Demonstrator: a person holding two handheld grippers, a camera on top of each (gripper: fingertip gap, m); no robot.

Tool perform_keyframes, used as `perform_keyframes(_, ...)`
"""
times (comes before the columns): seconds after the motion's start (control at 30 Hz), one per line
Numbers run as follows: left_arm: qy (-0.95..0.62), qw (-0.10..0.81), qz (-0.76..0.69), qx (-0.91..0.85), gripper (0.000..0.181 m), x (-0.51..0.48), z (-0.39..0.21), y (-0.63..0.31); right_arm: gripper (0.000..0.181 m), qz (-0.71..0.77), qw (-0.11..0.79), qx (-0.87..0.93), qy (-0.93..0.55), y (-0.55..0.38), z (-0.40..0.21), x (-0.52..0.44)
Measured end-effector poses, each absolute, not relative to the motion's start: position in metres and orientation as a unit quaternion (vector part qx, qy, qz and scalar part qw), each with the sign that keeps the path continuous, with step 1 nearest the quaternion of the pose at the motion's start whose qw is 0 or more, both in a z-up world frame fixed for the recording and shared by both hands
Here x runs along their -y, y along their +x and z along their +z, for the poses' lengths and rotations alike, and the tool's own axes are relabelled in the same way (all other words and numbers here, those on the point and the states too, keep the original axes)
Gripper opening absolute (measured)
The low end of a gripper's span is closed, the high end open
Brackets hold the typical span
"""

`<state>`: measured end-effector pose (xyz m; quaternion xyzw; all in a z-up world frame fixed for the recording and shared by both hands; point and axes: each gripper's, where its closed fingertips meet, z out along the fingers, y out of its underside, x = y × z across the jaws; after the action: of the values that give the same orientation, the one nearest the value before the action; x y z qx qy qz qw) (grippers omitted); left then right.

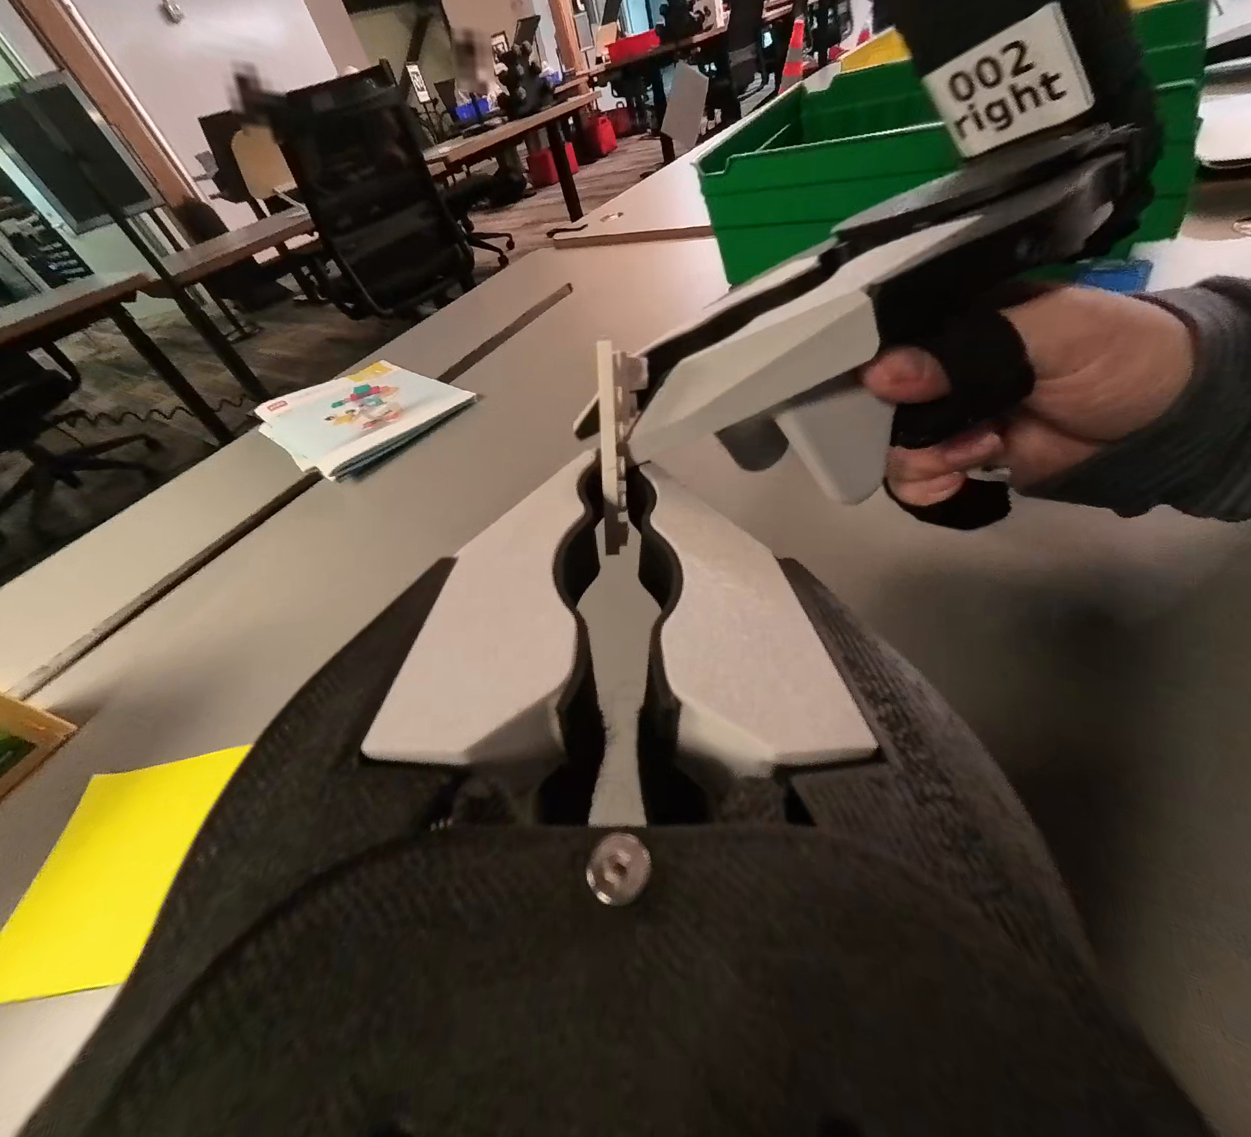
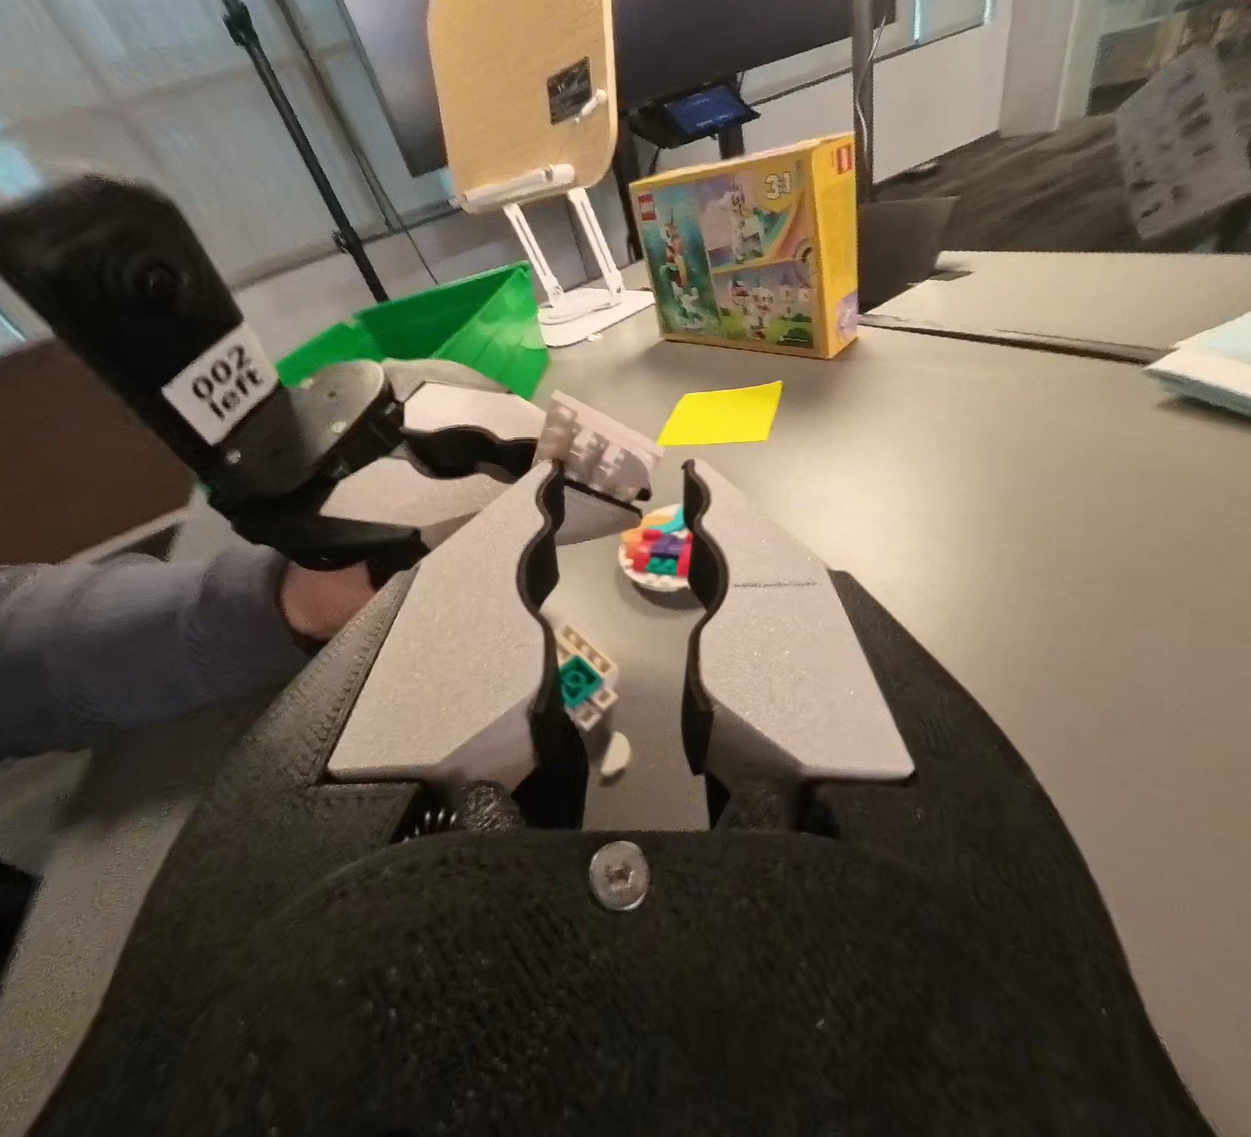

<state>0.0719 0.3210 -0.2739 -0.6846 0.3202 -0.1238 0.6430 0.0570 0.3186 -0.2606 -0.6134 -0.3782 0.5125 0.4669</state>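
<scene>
Though L-gripper [image 1: 617, 482] clamped on white plate [image 1: 615, 454], R-gripper [image 2: 619, 482] agape.

left gripper [image 1: 617, 482] pinched nearly closed; right gripper [image 2: 619, 475] spread apart, tips meeting.

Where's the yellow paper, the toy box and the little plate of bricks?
yellow paper [image 2: 721, 412]: right wrist view, middle of the sheet.
toy box [image 2: 744, 255]: right wrist view, picture front.
plate of bricks [image 2: 646, 583]: right wrist view, white front rim.

grippers 2 [image 1: 616, 482] [image 2: 619, 482] | green bins 1 [image 2: 460, 326] | yellow notes 1 [image 2: 721, 412] | toy boxes 1 [image 2: 744, 251]
</scene>
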Motion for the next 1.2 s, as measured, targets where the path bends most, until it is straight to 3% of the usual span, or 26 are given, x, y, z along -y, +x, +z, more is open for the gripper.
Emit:
perform_keyframes(0.13, -0.693, 0.63, -0.154, -0.313, 0.003, -0.32, -0.277, 0.074, 0.026, 0.469, 0.495, 0.411, -0.605, 0.058, -0.26, -0.317)
perform_keyframes(0.6, -0.75, 0.571, -0.04, -0.331, 0.003, -0.331, -0.306, 0.064, 0.024, 0.334, 0.512, 0.45, -0.651, 0.058, -0.284, -0.326)
perform_keyframes(0.77, -0.757, 0.563, -0.114, -0.313, 0.004, -0.324, -0.297, 0.071, 0.021, 0.335, 0.532, 0.499, -0.597, 0.061, -0.273, -0.32)
perform_keyframes(0.83, -0.768, 0.541, -0.148, -0.309, 0.003, -0.32, -0.299, 0.073, 0.033, 0.298, 0.555, 0.532, -0.565, 0.071, -0.269, -0.323)
perform_keyframes(0.97, -0.78, 0.507, -0.2, -0.306, 0.003, -0.313, -0.308, 0.081, 0.014, 0.225, 0.582, 0.608, -0.491, 0.077, -0.269, -0.31)
perform_keyframes(1.2, -0.794, 0.476, -0.228, -0.301, 0.003, -0.31, -0.316, 0.088, 0.014, 0.122, 0.582, 0.653, -0.47, 0.072, -0.284, -0.309)
